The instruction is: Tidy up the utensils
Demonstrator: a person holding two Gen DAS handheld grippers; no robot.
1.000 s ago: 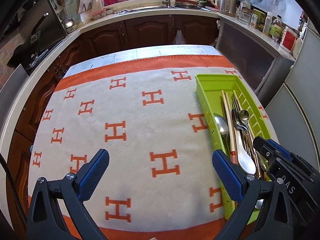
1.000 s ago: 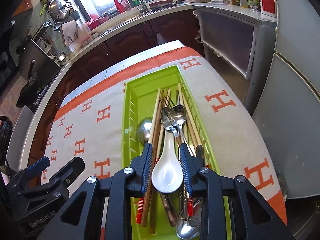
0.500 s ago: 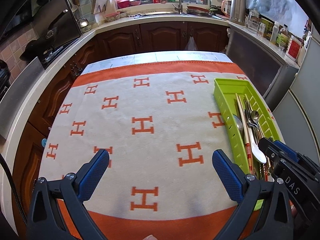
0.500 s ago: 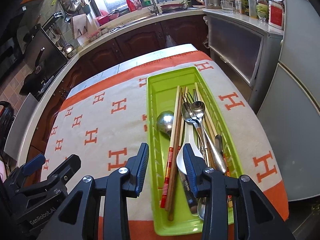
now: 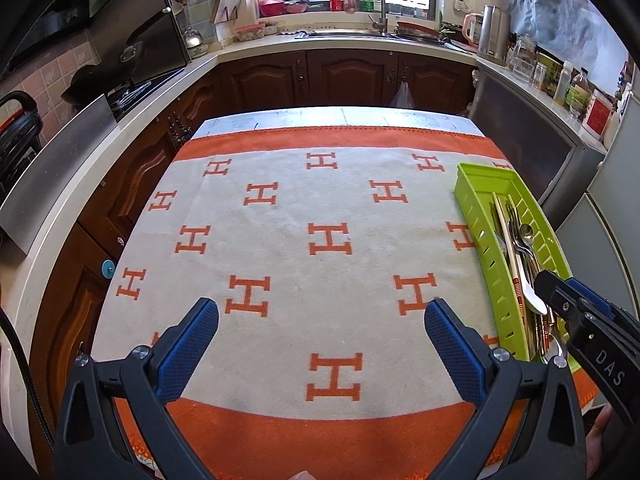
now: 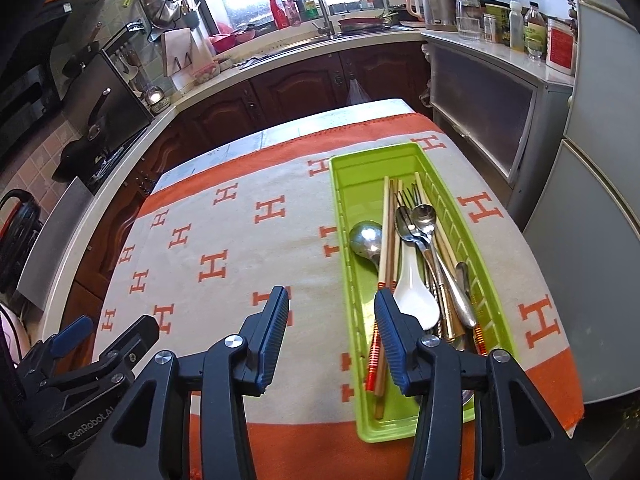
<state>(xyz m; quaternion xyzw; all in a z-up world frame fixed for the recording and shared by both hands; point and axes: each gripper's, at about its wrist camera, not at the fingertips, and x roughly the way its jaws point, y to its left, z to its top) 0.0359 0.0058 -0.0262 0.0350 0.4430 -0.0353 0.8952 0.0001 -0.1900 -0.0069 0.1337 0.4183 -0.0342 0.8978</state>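
Observation:
A lime-green utensil tray (image 6: 352, 184) lies on the right side of the cloth-covered table; it also shows in the left wrist view (image 5: 476, 208). In it lie a white ceramic spoon (image 6: 414, 296), wooden chopsticks (image 6: 385, 236), a round metal ladle spoon (image 6: 366, 240), metal spoons (image 6: 425, 216) and a fork (image 6: 406, 204). My right gripper (image 6: 332, 320) is open and empty, raised above the tray's near left edge. My left gripper (image 5: 320, 332) is open and empty, above the near middle of the cloth.
The table carries a white cloth with orange H marks and orange borders (image 5: 328, 240). Dark wooden cabinets (image 5: 348, 76) and a sink counter stand behind. A grey cabinet (image 6: 480, 120) and a fridge (image 6: 592, 240) stand close on the right. A stove (image 5: 132, 80) is at the left.
My right gripper let go of the white spoon, opened and drew back and left from the tray. Both grippers rose and pulled back, so more of the table shows.

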